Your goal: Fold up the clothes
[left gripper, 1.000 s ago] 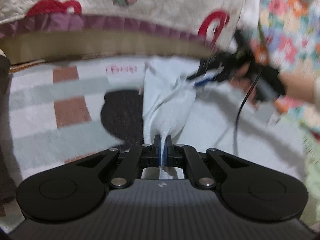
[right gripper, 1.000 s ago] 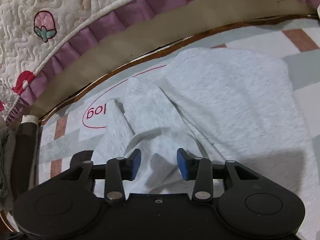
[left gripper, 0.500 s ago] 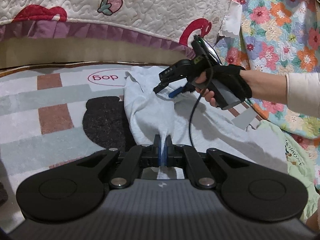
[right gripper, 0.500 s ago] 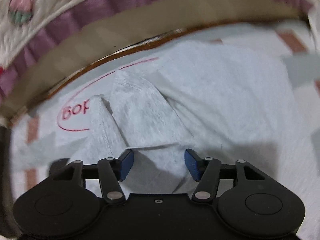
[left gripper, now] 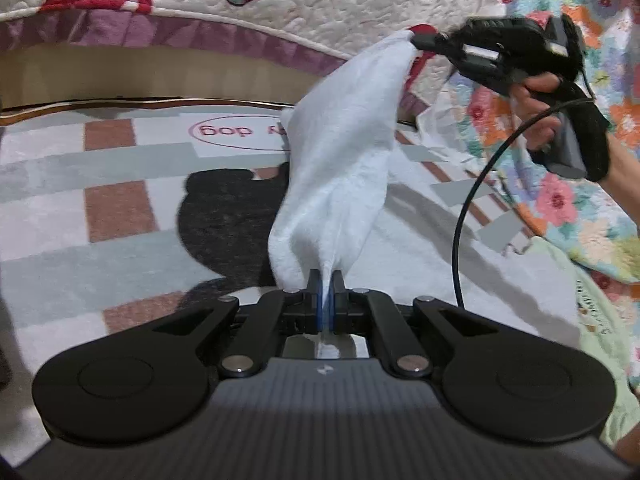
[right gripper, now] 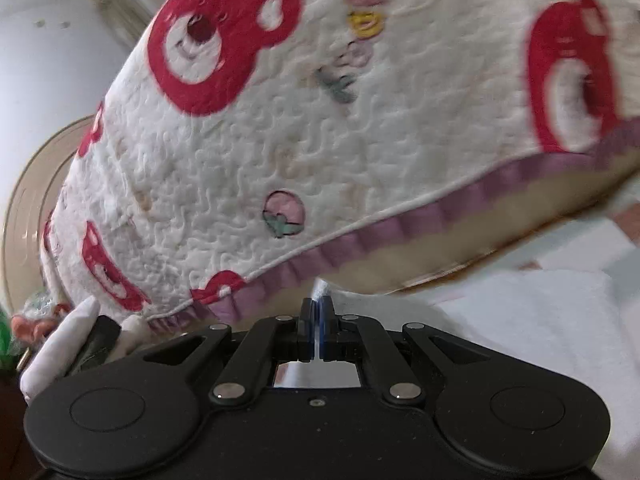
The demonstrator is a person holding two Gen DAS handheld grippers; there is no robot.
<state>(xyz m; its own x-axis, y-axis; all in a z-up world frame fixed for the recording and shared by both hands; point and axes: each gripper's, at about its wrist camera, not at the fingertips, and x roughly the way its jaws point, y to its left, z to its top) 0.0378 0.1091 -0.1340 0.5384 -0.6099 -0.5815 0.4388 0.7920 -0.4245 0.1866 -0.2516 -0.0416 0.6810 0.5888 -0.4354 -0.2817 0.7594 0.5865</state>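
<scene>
The soft white fleece garment (left gripper: 340, 168) hangs stretched in the air between the two claws. The left gripper (left gripper: 327, 300) is clamped on one bunched edge right at its tips, and the cloth rises ahead of it and to the right, up to the right gripper (left gripper: 416, 38), whose jaws have just closed on the far corner. In the right wrist view a tuft of white fabric pokes up between that claw's closed blue pads (right gripper: 325, 320), and the rest of the garment lies below and to the right of it. Under the hanging cloth lies the checked grey, white and brown rug (left gripper: 116, 200), with the quilted cream bedspread printed with red bears (right gripper: 320, 120) beyond. To do this step well, I would keep both grips firm and draw the claws apart evenly — enough to flatten the twisted middle before laying it down. The pinch on the right looks shallow, so a jerk could slip it free.
</scene>
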